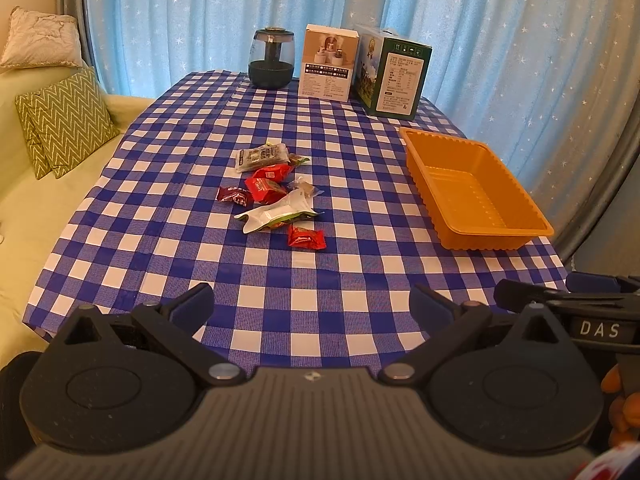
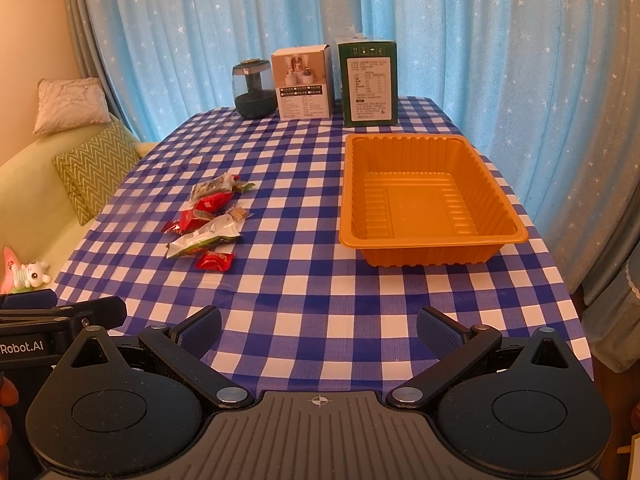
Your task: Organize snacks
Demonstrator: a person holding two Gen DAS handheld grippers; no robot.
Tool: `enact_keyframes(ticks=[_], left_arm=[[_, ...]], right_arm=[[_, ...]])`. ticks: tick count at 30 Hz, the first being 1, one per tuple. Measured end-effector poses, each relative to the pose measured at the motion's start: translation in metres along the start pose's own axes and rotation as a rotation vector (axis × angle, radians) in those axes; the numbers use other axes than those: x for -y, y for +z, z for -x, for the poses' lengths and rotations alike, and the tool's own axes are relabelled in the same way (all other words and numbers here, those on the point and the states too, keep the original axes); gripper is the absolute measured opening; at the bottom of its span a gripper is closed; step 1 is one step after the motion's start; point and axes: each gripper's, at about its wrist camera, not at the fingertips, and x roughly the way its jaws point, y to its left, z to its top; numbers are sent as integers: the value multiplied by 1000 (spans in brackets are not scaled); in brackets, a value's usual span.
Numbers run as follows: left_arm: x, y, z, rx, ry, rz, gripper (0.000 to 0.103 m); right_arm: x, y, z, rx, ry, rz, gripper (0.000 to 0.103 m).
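A pile of wrapped snacks (image 1: 272,190) lies mid-table on the blue checked cloth: red packets, a white-green pouch (image 1: 278,213), a dark bar (image 1: 262,157) and small candies. The pile also shows in the right wrist view (image 2: 208,224). An empty orange tray (image 1: 476,190) stands to the right of the pile; it also shows in the right wrist view (image 2: 428,200). My left gripper (image 1: 312,308) is open and empty over the near table edge. My right gripper (image 2: 319,332) is open and empty, in front of the tray.
A dark glass jar (image 1: 271,60), a white box (image 1: 329,62) and a green box (image 1: 392,76) stand at the table's far edge before a blue curtain. A sofa with cushions (image 1: 66,122) runs along the left. Small toys (image 2: 24,274) lie on the sofa.
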Motion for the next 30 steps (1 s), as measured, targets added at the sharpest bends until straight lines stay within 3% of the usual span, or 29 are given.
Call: enact_keyframes(ticks=[30], left_arm=[[0, 1, -1, 1, -4, 17, 103]], right_arm=[[0, -3, -6, -2, 7, -14, 103]])
